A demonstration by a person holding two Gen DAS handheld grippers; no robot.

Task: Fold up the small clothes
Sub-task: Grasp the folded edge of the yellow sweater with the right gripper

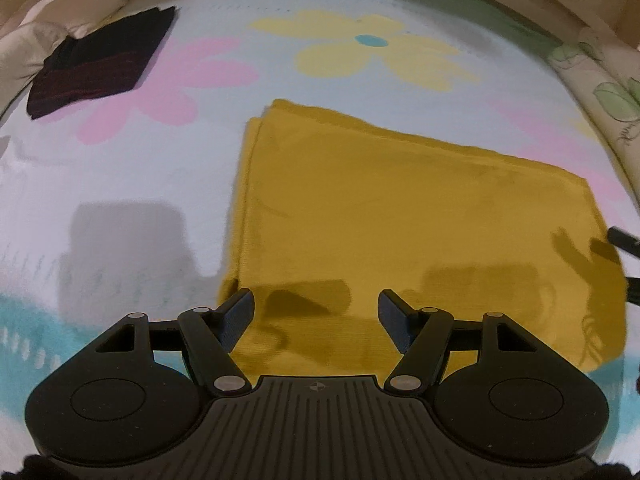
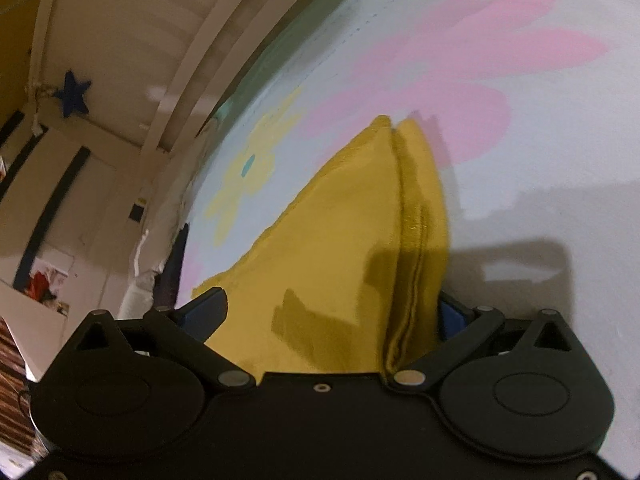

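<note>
A mustard-yellow cloth (image 1: 400, 216) lies folded in layers on a flowered bedsheet (image 1: 120, 184). My left gripper (image 1: 316, 312) is open and empty, just above the cloth's near edge. In the right wrist view the cloth (image 2: 328, 256) fills the gap between the fingers of my right gripper (image 2: 332, 312), which is open around the layered folded edge (image 2: 412, 240); the right fingertip is partly hidden behind the cloth. A part of the right gripper (image 1: 624, 240) shows at the right border of the left wrist view.
A folded dark maroon garment (image 1: 100, 64) lies at the far left of the bed. A pillow (image 1: 24, 48) sits behind it and a flower-print pillow (image 1: 600, 92) lies at the right. A wall and furniture (image 2: 80, 160) stand beyond the bed.
</note>
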